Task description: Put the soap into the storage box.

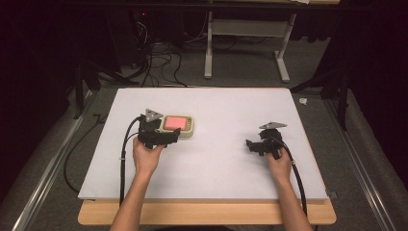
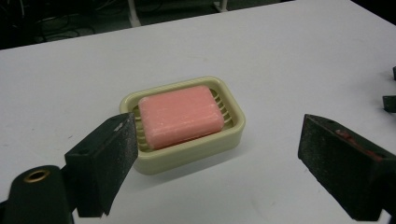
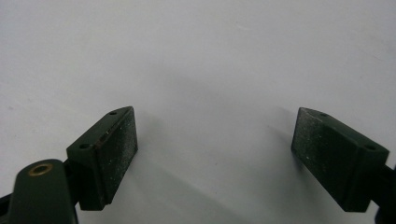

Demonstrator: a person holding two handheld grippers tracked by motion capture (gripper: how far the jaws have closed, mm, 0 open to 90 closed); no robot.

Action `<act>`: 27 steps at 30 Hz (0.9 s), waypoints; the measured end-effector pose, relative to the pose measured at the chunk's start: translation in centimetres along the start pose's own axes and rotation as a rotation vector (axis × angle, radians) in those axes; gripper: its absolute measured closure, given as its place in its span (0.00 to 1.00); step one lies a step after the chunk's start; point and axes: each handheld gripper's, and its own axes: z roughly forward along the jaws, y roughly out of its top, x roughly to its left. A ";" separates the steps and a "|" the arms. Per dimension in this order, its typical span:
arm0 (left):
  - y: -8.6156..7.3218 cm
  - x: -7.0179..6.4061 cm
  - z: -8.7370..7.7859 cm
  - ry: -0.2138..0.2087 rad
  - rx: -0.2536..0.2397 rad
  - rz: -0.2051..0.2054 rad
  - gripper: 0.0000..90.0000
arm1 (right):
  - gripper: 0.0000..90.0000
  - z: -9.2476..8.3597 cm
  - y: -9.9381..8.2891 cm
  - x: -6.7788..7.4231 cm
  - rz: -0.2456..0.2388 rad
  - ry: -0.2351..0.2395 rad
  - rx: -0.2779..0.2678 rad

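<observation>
A pink bar of soap [image 2: 181, 115] lies in a cream soap dish [image 2: 233, 135] on the white table top; in the high view the soap [image 1: 174, 122] and dish [image 1: 191, 129] sit left of centre. My left gripper [image 2: 215, 168] is open just short of the dish, its jaws wide apart and nothing between them; from above, the left gripper [image 1: 169, 138] is at the dish's near left corner. My right gripper [image 3: 215, 158] stands open over bare table, and in the high view the right gripper [image 1: 251, 144] is at the right, pointing left.
The white board [image 1: 216, 159] rests on a wooden table [image 1: 207, 214]. Beyond its far edge are a grey floor, cables [image 1: 159, 62] and white table legs [image 1: 208, 48]. The other gripper's jaw tips [image 2: 390, 100] show at the left gripper view's right edge.
</observation>
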 end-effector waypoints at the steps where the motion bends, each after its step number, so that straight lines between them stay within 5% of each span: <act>1: -0.1 0.0 -0.1 0.005 0.002 0.001 0.14 | 0.17 0.0 0.0 0.0 0.000 0.000 0.000; 27: -2.1 -0.3 -1.8 -0.031 -0.030 -0.023 0.15 | 0.17 0.0 0.0 0.0 -0.001 0.001 0.000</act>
